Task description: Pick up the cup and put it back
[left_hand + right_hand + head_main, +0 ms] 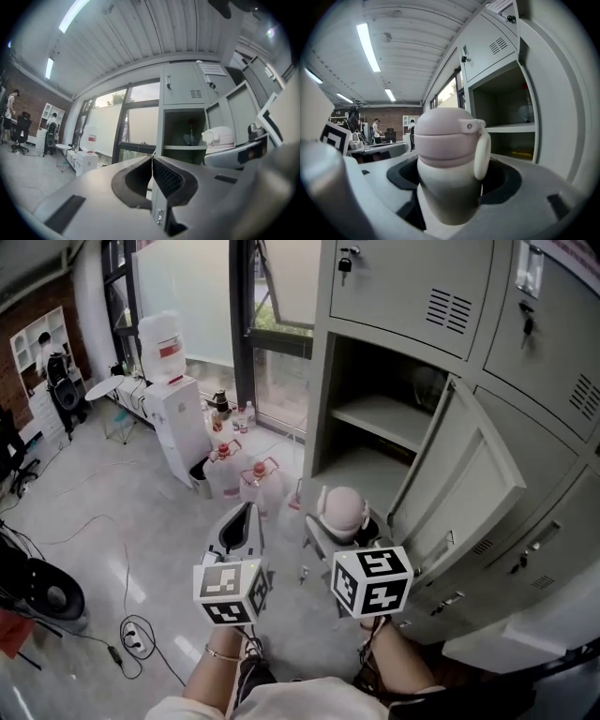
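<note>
The right gripper [452,183] clamps the pink lidded cup [445,136] by its body, upright, with lid and carry loop clear. It faces the open locker [322,409], probably so the cup can go on its shelf [384,423]. The left gripper [152,165] is clenched and empty.

Cup [449,159]: small lidded bottle type. The domed lid is pale pink and closed, and the body below it is off-white, tapering slightly toward the base. A cream loop strap hangs from a tab at the lid's rim, down the side facing the locker [501,108].

Pose: upright, lid on top.

Position: held off the floor, clamped at the lower body between the jaws of the right gripper [452,187], with lid and strap clear above them. It is outside the locker's open compartment, in front of it, apparently near shelf level (wide-angle view, uncertain).
</note>
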Available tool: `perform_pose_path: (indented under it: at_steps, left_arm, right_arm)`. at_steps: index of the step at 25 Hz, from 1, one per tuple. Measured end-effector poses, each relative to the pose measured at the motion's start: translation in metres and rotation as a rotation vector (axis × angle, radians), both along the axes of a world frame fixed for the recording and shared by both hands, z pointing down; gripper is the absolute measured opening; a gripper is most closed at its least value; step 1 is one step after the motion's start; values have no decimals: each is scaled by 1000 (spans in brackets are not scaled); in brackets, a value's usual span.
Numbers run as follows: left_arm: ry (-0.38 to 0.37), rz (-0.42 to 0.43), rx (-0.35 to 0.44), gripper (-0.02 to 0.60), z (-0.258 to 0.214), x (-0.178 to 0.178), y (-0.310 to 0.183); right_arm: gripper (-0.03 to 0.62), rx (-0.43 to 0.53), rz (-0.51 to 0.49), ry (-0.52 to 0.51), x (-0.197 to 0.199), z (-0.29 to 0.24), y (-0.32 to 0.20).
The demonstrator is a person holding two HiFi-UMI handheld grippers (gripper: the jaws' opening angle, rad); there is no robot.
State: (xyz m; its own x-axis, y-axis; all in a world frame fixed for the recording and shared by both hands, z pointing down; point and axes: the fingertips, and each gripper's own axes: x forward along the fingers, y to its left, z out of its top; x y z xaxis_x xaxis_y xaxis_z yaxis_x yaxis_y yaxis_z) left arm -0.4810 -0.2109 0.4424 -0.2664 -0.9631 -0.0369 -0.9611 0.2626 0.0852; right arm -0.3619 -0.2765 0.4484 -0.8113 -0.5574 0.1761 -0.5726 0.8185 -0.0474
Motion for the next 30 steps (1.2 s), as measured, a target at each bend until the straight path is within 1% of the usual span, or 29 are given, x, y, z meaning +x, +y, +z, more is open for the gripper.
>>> perform_pose_path:
  at_steps: [3, 7, 11, 14, 19, 22, 26, 30]
  left_arm:
    - [-17, 59, 1, 11, -2, -11, -22]
    - [-6, 170, -3, 11, -7, -21, -54]
    - [-12, 240, 16, 11, -10, -37, -83]
    - [-2, 304, 24, 11, -17, -37, -103]
    - [-18, 390, -12, 11, -18, -34, -122]
    - [-51, 418, 2, 11, -22, -35, -131]
    - [-23, 435, 1, 11, -15, -36, -143]
    - [-24, 445, 1, 11, -16, -35, -149]
  right_arm:
    - [345, 6, 63, 2, -5, -2, -16]
    - [345, 12, 158, 5, -12, -7, -39]
    - [345, 13, 232, -1, -19, -12, -56]
    - [345, 13, 297, 2, -17, -14, -66]
    - [345, 2, 388, -13, -11, -20, -77]
    - [345, 11, 410, -16, -10, -22, -81]
    - [345, 17, 416, 12, -8, -18, -82]
    - [345, 0, 424, 3, -7, -14, -87]
